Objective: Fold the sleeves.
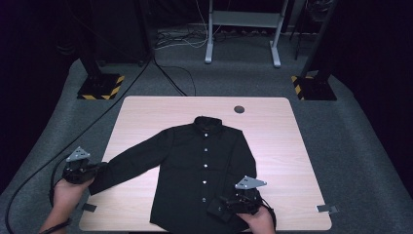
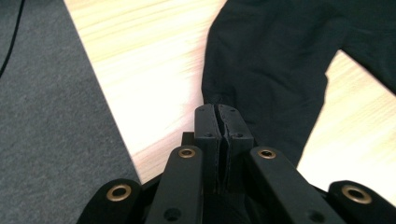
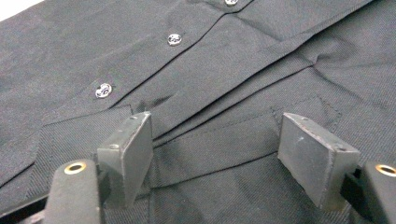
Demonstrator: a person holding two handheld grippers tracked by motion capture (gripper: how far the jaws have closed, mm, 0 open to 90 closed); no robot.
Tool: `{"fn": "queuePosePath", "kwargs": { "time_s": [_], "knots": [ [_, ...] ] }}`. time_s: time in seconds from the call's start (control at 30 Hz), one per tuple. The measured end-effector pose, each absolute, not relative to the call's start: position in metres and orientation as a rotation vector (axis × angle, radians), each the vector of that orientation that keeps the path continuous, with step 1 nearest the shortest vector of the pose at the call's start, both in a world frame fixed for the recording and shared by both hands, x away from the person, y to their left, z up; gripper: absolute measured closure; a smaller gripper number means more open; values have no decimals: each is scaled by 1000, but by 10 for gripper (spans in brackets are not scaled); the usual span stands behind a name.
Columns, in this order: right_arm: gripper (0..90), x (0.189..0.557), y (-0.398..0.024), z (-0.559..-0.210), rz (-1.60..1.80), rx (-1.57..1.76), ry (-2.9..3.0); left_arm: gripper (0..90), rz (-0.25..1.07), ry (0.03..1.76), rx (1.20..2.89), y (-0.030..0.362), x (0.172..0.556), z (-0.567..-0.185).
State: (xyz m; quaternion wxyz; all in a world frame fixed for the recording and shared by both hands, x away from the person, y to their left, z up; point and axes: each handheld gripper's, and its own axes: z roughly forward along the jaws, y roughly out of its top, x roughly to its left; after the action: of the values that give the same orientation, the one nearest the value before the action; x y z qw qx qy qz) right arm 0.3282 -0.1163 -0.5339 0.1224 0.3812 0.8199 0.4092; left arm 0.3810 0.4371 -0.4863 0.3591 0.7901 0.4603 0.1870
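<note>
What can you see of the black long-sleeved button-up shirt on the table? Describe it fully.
The black long-sleeved button-up shirt lies flat, front up and buttoned with pale buttons, collar at the far side, on the light wooden table. One sleeve stretches out to the left gripper, shut on its cuff. The open right gripper hovers over its hem.

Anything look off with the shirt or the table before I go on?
Nothing damaged or spilled. The black shirt lies buttoned and face up, but unevenly: its sleeve stretches toward the table's edge, pinched in the shut left gripper, while the other sleeve lies folded across the front by the open right gripper.
</note>
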Motion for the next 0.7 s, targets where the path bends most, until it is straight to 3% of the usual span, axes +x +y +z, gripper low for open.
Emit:
{"fn": "queuePosePath", "kwargs": {
  "time_s": [0.7],
  "knots": [
    [262,328,-116,-534,1196,1112,2393,866,568,1006,2109,406,358,-452]
  ]
}}
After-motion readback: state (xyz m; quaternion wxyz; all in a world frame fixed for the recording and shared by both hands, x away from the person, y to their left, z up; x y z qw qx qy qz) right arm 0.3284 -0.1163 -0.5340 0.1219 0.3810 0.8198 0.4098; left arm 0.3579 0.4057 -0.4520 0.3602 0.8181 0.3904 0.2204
